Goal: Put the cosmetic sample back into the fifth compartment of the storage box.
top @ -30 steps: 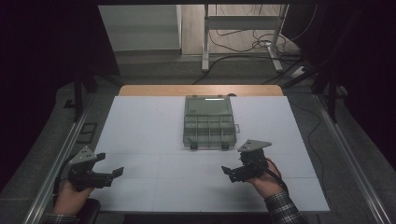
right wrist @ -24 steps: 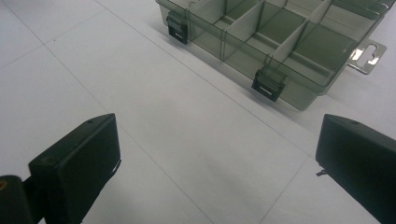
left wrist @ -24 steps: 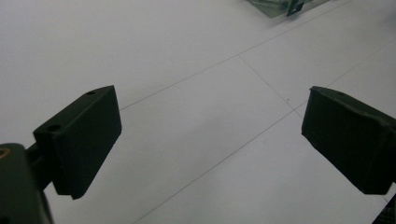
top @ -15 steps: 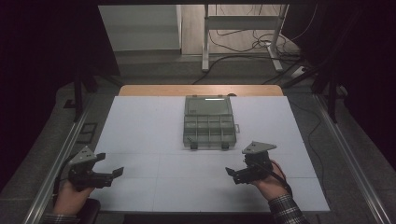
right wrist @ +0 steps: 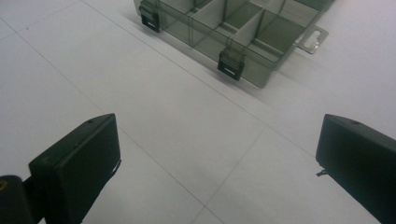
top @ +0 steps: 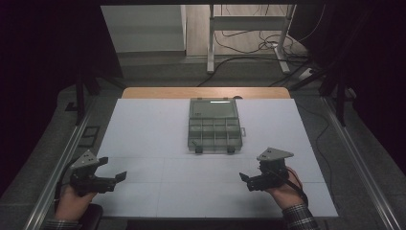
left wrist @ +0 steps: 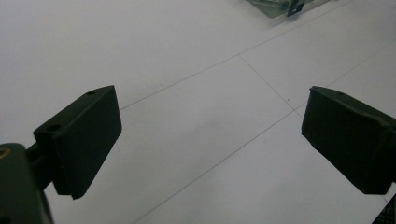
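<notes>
Both tools, left (top: 111, 178) and right (top: 245, 180), hang wide and empty over the bench (top: 143, 134) (box (top: 214, 125) mid-bench, latches shut), so nothing looks begun

The table (top: 143, 143) is covered by a white sheet marked with thin grid lines, and a strip of bare wood (top: 206, 92) shows along its far edge. Metal rails (top: 57, 167) run along the left and right sides of the table. Behind it, on the grey floor (top: 158, 72), stands a metal frame (top: 249, 33) with 2 upright legs, and loose cables (top: 249, 48) lie tangled around its feet. A pale panel (top: 143, 28) stands at the back left, with darkness on both sides.
</notes>
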